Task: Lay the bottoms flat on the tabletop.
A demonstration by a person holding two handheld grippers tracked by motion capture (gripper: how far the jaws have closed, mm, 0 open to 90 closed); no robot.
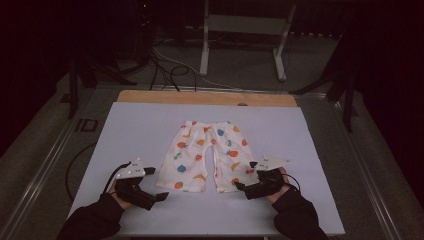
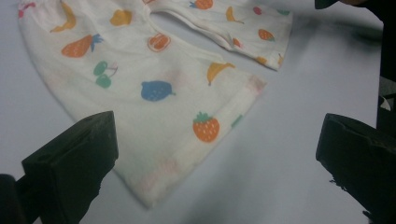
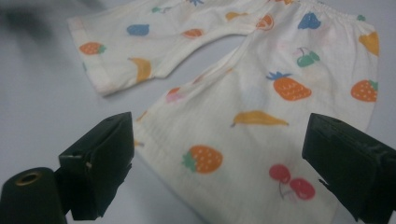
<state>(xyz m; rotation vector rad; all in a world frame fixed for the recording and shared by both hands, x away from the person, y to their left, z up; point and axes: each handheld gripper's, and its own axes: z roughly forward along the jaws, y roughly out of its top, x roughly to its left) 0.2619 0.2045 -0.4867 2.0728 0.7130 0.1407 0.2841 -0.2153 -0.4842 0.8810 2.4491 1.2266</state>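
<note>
Fruit-print shorts lie flat on my white tabletop; left gripper and right gripper both released, flanking the leg hems.

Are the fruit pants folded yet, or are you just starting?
Just starting, it seems. Done: the fruit-print pants lie flat and unfolded on the white sheet. In hand: nothing yet; the left hand-held gripper and the right hand-held gripper are open by the leg hems. Left: any gripping and folding, if that is the job.
</note>
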